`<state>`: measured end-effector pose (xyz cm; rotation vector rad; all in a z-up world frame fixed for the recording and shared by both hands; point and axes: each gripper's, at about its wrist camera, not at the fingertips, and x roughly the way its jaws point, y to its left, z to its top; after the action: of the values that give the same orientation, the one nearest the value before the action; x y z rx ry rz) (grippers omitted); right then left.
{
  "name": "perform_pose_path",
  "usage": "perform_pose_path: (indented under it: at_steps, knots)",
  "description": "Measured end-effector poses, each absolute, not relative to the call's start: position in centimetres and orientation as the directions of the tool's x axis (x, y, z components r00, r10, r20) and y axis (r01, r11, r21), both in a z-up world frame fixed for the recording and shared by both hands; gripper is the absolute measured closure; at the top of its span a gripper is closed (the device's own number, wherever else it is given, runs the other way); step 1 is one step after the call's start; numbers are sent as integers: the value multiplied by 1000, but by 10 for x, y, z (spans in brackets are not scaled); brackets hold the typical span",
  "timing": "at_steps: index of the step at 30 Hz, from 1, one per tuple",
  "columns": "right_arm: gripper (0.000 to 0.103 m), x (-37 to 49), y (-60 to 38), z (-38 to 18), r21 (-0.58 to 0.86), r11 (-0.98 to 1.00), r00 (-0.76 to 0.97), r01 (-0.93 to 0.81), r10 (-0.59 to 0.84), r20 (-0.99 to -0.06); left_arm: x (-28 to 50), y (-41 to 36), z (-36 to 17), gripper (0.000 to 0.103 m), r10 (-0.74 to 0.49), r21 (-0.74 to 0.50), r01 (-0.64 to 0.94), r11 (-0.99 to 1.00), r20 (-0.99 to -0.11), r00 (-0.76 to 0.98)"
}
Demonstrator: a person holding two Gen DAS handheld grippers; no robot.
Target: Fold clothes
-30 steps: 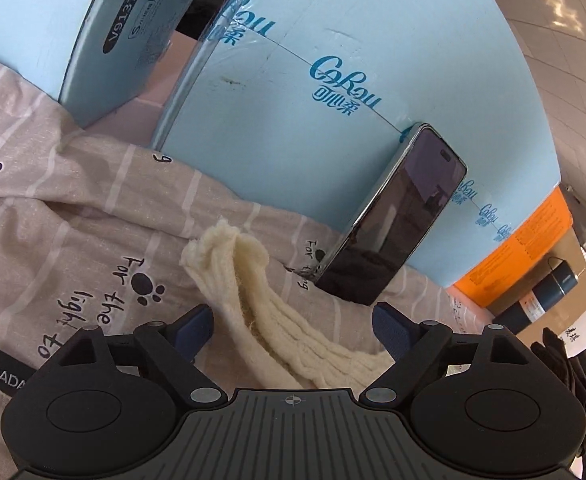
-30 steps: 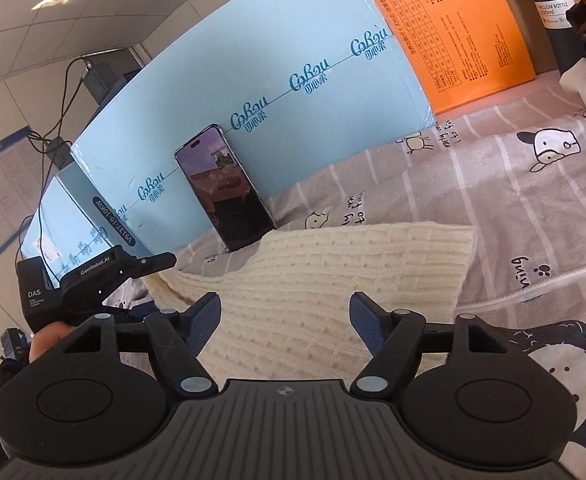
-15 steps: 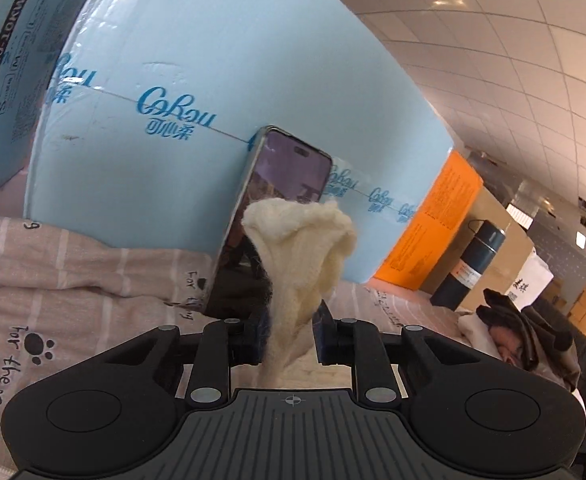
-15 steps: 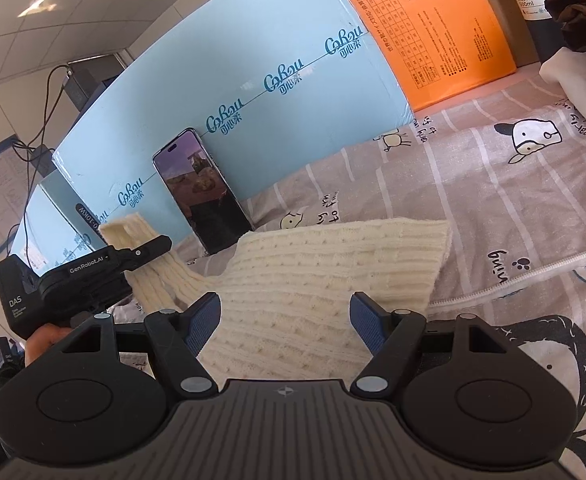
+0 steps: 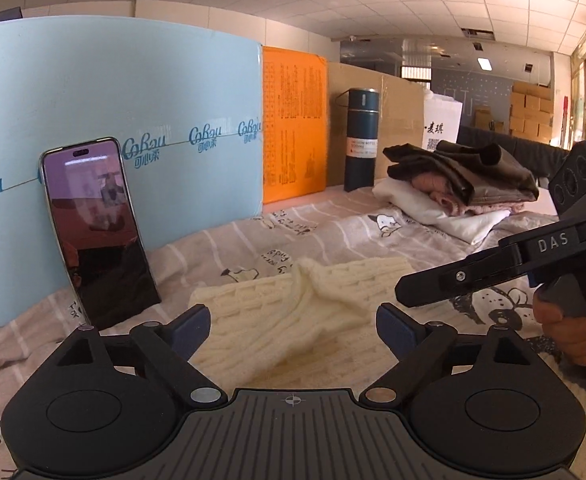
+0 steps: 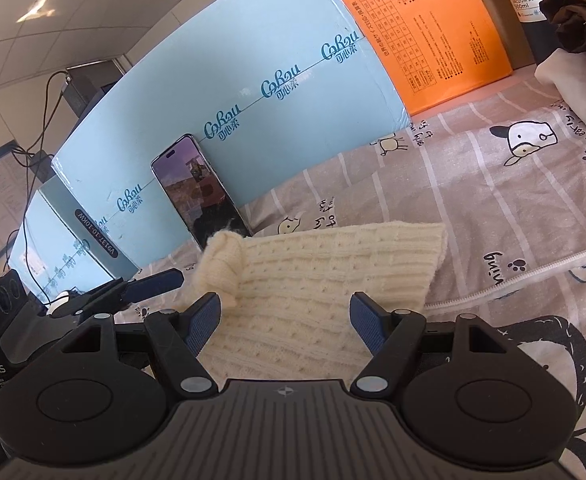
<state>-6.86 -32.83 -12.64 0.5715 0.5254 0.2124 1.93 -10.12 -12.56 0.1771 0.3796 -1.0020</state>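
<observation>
step: folding the sleeve [image 6: 223, 258] in over the sweater [image 5: 293, 316], looks basically laid across now

left claw [image 5: 291, 326]: jaws opening, wide apart, nothing between the pads, sweater sits just ahead and below them

right claw [image 6: 285, 322]: spread too, not pinching anything, hovering over the sweater's near part

sweater: flat on the striped sheet [image 6: 513, 200], in front of the phone [image 5: 97, 232] leaning on the blue box [image 5: 153, 92]

how to do it well imo: let the sleeve drop fully before pulling away, otherwise the knit snags and drags the fold open. then smooth the bunched ridge in the middle

next guess: grab the far hem and fold toward you, keep the edges lined up

watch out: phone is close, don't bump it
</observation>
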Motion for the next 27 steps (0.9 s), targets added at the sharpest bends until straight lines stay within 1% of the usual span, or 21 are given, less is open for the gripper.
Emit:
perform_pose_path:
  at_steps: [2,3,5,9,12,14,17,20,24,27]
  knots:
    - [33,-69,-328,-126,565,824,849,-47,331,-411,18,-93,-116,4,-784,-20,830,557,-342,518]
    - [33,-69,-329,-126,565,824,850,-47,330,-410,17,-89,-111,3,-780,-15,820,573,-317,539]
    - [33,-70,-328,-126,565,824,850,-46,330,-410,22,-85,-111,3,-729,28,775,632,-317,606]
    - [33,-69,-328,-127,567,823,848,-45,332,-414,52,-81,-133,3,-598,57,687,725,-443,668]
    - [33,-69,-328,-128,567,823,844,-43,333,-420,61,-88,-151,3,-533,93,664,742,-520,668]
    - [33,-68,-328,-128,567,823,842,-40,332,-424,62,-90,-153,3,-532,98,670,735,-529,661]
    - [33,-68,-328,-128,567,823,842,-40,334,-424,59,-85,-150,3,-536,96,661,744,-505,676]
    - [33,-68,-328,-129,568,822,841,-39,334,-425,56,-82,-146,3,-569,69,674,736,-476,670]
    - [33,-68,-328,-129,567,823,841,-38,333,-427,55,-94,-152,3,-557,96,691,716,-518,649]
    - [32,-68,-328,-129,564,825,840,-35,330,-430,53,-91,-150,3,-565,90,687,721,-498,658]
